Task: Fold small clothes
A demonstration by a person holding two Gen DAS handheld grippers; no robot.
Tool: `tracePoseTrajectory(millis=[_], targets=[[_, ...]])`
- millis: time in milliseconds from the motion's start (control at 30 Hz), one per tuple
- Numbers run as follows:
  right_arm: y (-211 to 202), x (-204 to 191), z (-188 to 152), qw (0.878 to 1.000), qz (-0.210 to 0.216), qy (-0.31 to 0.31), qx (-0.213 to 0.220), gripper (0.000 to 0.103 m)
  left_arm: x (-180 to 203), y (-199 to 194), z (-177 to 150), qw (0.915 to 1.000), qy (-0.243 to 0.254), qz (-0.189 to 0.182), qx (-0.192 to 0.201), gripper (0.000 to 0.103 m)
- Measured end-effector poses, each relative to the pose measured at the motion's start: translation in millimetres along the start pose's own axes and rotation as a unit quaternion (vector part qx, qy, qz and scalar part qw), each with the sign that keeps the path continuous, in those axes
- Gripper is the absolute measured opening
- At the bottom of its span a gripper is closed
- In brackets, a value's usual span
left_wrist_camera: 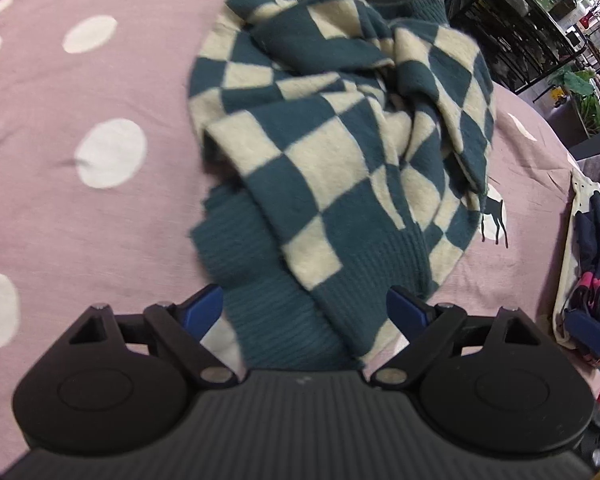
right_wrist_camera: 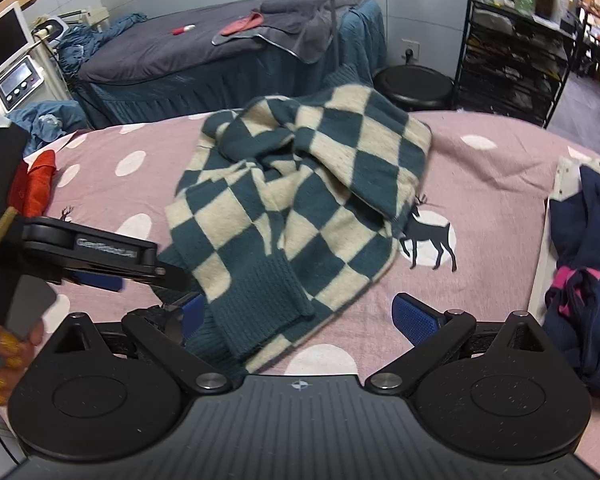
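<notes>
The ribbed cuff [left_wrist_camera: 268, 320] of the checked sweater [left_wrist_camera: 340, 128] lies between the spread fingers of the left hand-held gripper [left_wrist_camera: 304, 308], ungrasped; the right hand-held gripper [right_wrist_camera: 300, 316] is released, low in its frame.

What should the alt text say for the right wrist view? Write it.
A crumpled teal-and-cream checkered sweater lies on a pink polka-dot bedsheet. The open right gripper straddles its ribbed hem, with the left gripper reaching in from the left.

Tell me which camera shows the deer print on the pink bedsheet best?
The right wrist view: the deer print stands whole in its white circle beside the checkered sweater. In the left wrist view the same deer is small, near the picture's right side, and partly covered by the sweater's edge.
</notes>
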State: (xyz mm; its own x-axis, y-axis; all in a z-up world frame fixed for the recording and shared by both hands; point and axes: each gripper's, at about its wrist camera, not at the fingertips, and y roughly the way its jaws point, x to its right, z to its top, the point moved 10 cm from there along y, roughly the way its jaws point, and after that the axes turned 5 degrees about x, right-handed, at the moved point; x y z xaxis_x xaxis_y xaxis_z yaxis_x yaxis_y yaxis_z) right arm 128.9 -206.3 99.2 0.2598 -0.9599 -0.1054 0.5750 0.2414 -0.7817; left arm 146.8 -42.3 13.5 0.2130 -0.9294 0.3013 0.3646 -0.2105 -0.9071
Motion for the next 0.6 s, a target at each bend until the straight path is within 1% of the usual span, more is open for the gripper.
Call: tracePoseTrajectory(millis=[33, 100, 167, 233, 267, 300, 367, 433, 500, 600], targets=[[1.5, 2.8, -1.5, 1.000, -0.001, 0.002, -0.001, 0.103, 3.2, 8.3, -2.3, 1.0000, -0.007, -0.004, -0.005, 0.085], [4.5, 8.6, -4.6, 1.000, -0.004, 0.006, -0.006, 0.103, 8.5, 23.3, -6.3, 0.9997, -0.019, -0.013, -0.011, 0.082], [7.3, 14.5, -7.9, 1.000, -0.007, 0.012, -0.012, 0.103, 11.4, 36.4, -9.5, 0.9992, -0.032, -0.019, -0.013, 0.075], [10.0, 20.4, -11.9, 1.000, -0.012, 0.020, -0.020, 0.103, 14.5, 46.2, -11.2, 0.9985, -0.043, -0.028, -0.017, 0.056], [11.8, 22.5, -13.9, 0.999, -0.012, 0.024, -0.025, 0.103, 17.5, 50.5, -11.5, 0.9977, -0.051, -0.039, -0.021, 0.053], [13.1, 24.4, -16.1, 0.999, -0.012, 0.028, -0.030, 0.103, 20.5, 55.4, -11.9, 0.9970, -0.055, -0.048, -0.025, 0.052], [15.5, 27.3, -19.7, 0.999, -0.011, 0.033, -0.036, 0.103, 24.5, 64.5, -11.9, 0.9966, -0.057, -0.048, -0.033, 0.045], [17.0, 28.7, -21.6, 0.999, -0.011, 0.036, -0.040, 0.103, 28.7, 70.3, -10.3, 0.9966, -0.054, -0.053, -0.034, 0.029], [18.3, 29.8, -22.6, 0.998, -0.012, 0.036, -0.043, 0.103, 31.4, 70.5, -6.0, 0.9972, -0.044, -0.056, -0.024, 0.017], [21.2, 31.1, -22.1, 0.998, -0.010, 0.035, -0.045, 0.103, 29.5, 53.0, 8.8, 0.9978, -0.028, -0.057, 0.018, 0.014]])
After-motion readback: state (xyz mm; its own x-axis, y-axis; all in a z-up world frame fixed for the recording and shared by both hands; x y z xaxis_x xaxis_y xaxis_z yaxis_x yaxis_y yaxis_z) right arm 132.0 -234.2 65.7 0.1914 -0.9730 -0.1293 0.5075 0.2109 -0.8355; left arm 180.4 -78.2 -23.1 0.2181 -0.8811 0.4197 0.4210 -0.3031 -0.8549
